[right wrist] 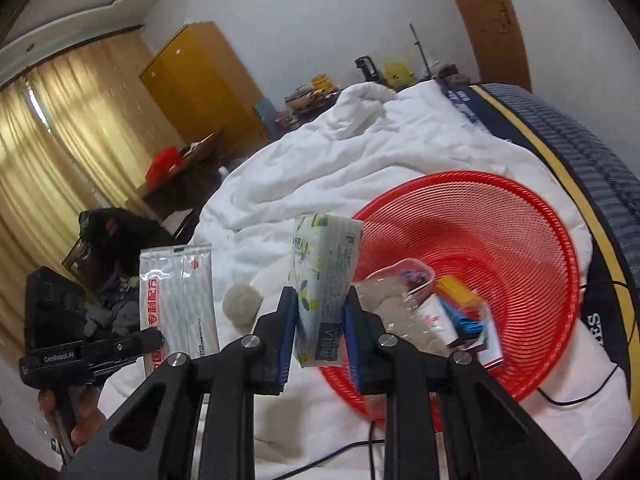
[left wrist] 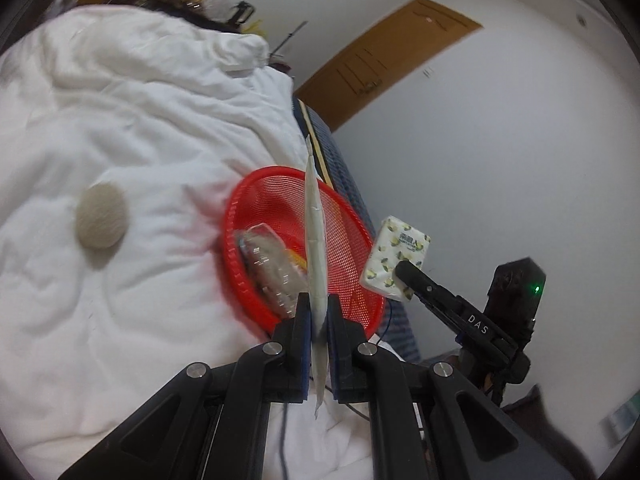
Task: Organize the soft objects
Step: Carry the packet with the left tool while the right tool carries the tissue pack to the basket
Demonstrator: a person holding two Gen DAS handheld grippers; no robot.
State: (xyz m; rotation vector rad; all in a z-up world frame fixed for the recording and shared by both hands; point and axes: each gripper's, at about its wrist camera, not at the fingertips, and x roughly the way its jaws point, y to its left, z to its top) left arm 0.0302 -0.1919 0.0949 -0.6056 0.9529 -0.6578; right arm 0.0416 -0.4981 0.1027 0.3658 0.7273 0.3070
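We see a tissue pack (right wrist: 322,292) printed with lemons pinched between the jaws of the right gripper (right wrist: 320,320), held just at the 9 o'clock rim of the red mesh basket (right wrist: 532,216). The left gripper (left wrist: 319,312) clamps a flat white sachet (left wrist: 315,232) edge-on, above the basket's middle. Inside the basket lie a clear plastic bag (right wrist: 400,300) and small boxes (right wrist: 464,312). At 9 o'clock of the basket, 1 round grey pad (left wrist: 102,216) rests on the white quilt (left wrist: 140,112).
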